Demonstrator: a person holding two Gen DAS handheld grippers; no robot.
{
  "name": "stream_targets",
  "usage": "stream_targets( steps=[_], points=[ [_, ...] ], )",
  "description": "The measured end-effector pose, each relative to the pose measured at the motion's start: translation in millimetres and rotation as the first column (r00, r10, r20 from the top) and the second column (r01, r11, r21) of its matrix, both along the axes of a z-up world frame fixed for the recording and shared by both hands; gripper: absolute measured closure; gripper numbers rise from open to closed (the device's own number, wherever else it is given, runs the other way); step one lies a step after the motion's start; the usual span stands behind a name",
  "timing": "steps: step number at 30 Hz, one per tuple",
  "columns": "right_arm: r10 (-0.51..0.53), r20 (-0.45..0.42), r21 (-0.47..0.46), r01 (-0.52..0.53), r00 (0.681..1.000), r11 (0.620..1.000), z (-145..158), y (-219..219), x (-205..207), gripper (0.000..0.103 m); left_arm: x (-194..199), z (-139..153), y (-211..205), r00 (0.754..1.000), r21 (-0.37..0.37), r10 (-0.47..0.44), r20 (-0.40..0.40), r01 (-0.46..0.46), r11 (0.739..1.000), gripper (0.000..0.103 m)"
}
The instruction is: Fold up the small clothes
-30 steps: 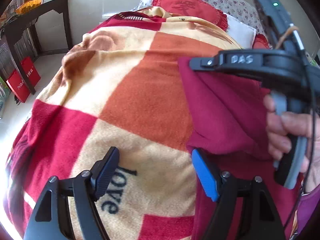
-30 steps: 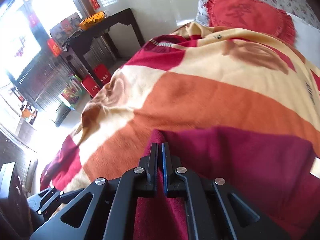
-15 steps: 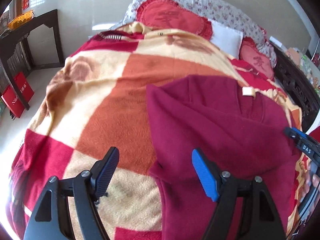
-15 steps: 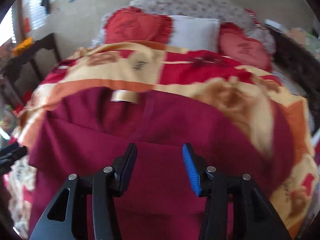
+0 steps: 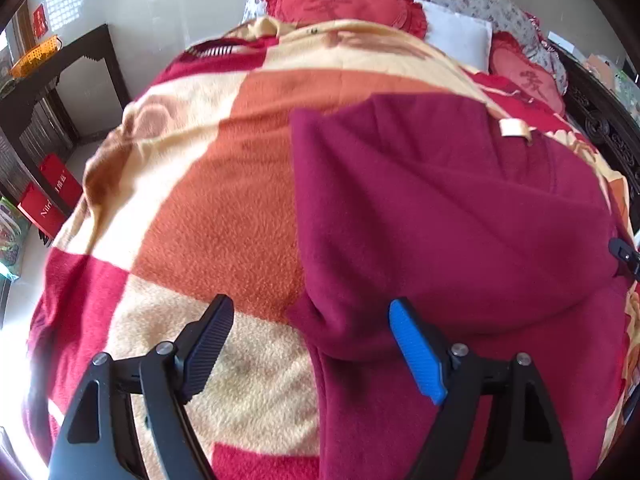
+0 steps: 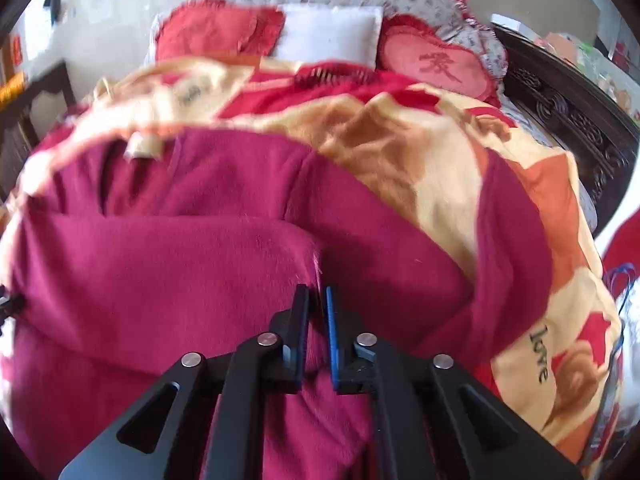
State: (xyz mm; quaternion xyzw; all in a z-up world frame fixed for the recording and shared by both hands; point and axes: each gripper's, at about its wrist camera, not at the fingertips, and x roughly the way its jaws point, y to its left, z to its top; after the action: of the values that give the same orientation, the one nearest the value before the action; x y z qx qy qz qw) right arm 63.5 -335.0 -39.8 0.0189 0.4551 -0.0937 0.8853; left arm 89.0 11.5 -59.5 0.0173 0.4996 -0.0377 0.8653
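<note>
A dark red fleece garment [image 5: 440, 208] lies on the bed's checked blanket [image 5: 224, 184], with one side folded over its middle and a beige neck label [image 5: 514, 128] showing at the far end. My left gripper [image 5: 310, 344] is open, hovering over the garment's left folded edge. In the right wrist view the same garment [image 6: 168, 264] fills the lower left. My right gripper [image 6: 317, 300] is shut on a fold of the garment near its right side. The right sleeve [image 6: 508, 240] trails out over the blanket.
Red heart-shaped cushions [image 5: 344, 0] and a white pillow [image 6: 328, 36] sit at the bed's head. A dark wooden side table [image 5: 52, 80] with red boxes [image 5: 52, 196] under it stands left of the bed. A carved dark bed frame [image 6: 568, 120] runs along the right.
My right gripper let go of the left sleeve edge, swung across to the garment's right side, opened, and has now shut on a fold there. My left gripper stays open.
</note>
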Motion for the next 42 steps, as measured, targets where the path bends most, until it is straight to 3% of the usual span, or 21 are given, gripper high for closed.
stream_targets(
  steps=[2,4,6,9,12,14,16,18,19,22,26,30,33,34,35,36,39,42],
  points=[
    [-0.025,0.062,0.048,0.022,0.998,0.999,14.1,1.7,-17.2,0.096,-3.5,9.4,0.1,1.000,-0.011,-0.001,0.022,0.001,1.000,0.019],
    [0.014,0.078,0.102,-0.022,0.997,0.995,17.0,10.7,-21.2,0.096,-6.0,17.3,-2.3,1.000,-0.027,-0.001,0.029,0.002,1.000,0.019],
    [0.077,0.033,0.138,-0.081,0.997,0.987,4.4,24.5,-11.1,0.096,-7.4,22.2,-6.2,1.000,-0.043,-0.003,0.022,0.004,0.999,0.019],
    [0.088,-0.106,0.106,-0.077,0.990,0.991,-30.1,34.9,5.1,0.096,-14.3,31.9,-15.9,1.000,-0.081,-0.025,0.012,0.026,0.996,0.019],
    [0.097,-0.063,0.155,-0.086,0.993,0.984,-12.9,28.8,-5.4,0.094,-20.6,41.8,-25.5,0.998,-0.079,-0.056,0.023,0.057,0.995,0.019],
    [0.072,-0.014,0.203,-0.067,0.997,0.977,6.7,11.9,-14.7,0.089,-22.3,44.8,-33.5,0.997,-0.080,-0.073,0.023,0.075,0.994,0.019],
    [0.019,0.030,0.192,-0.025,0.999,0.981,25.6,-12.2,-21.0,0.087,-22.3,46.1,-42.2,0.996,-0.076,-0.087,0.028,0.089,0.993,0.019],
    [-0.043,0.071,0.173,0.030,0.997,0.984,41.7,-37.9,-24.3,0.077,-21.5,44.9,-49.4,0.995,-0.074,-0.092,0.024,0.094,0.993,0.019],
    [-0.091,0.076,0.156,0.078,0.993,0.985,47.6,-58.0,-21.7,0.067,-20.8,43.7,-53.1,0.995,-0.079,-0.095,0.018,0.096,0.992,0.019],
    [-0.182,0.049,0.154,0.172,0.982,0.973,46.3,-105.1,0.1,0.064,-20.3,40.6,-60.9,0.994,-0.080,-0.106,0.014,0.107,0.991,0.019],
    [-0.285,-0.002,0.232,0.277,0.959,0.932,26.5,-158.6,32.1,0.064,-20.2,34.6,-66.3,0.993,-0.053,-0.115,-0.002,0.115,0.992,0.019],
    [-0.286,-0.036,0.311,0.282,0.958,0.907,1.5,-180.9,59.6,0.064,-16.8,26.9,-62.4,0.995,-0.034,-0.098,-0.024,0.097,0.995,0.019],
    [-0.293,-0.075,0.321,0.302,0.953,0.898,-16.7,-189.3,73.3,0.066,-14.9,21.1,-57.6,0.996,-0.029,-0.084,-0.038,0.083,0.996,0.019],
    [-0.298,-0.051,0.315,0.299,0.953,0.901,-17.4,-192.0,72.7,0.075,-14.5,19.6,-55.8,0.996,-0.032,-0.080,-0.041,0.078,0.996,0.019],
    [-0.308,-0.018,0.290,0.299,0.951,0.909,-15.5,-193.6,70.5,0.095,-14.2,18.5,-54.4,0.996,-0.034,-0.076,-0.044,0.074,0.997,0.019],
    [-0.305,-0.021,0.269,0.299,0.952,0.915,-15.8,-195.6,69.5,0.103,-13.8,17.7,-53.0,0.996,-0.037,-0.071,-0.048,0.070,0.997,0.019],
    [-0.289,-0.004,0.305,0.277,0.957,0.911,-6.2,-199.7,56.8,0.103,-14.0,21.2,-47.6,0.997,-0.052,-0.064,-0.033,0.062,0.997,0.019],
    [-0.218,0.070,0.362,0.179,0.973,0.915,25.0,-186.7,39.0,0.103,-13.1,34.5,-36.1,0.999,-0.070,-0.039,0.011,0.039,0.997,0.019]
  ],
)
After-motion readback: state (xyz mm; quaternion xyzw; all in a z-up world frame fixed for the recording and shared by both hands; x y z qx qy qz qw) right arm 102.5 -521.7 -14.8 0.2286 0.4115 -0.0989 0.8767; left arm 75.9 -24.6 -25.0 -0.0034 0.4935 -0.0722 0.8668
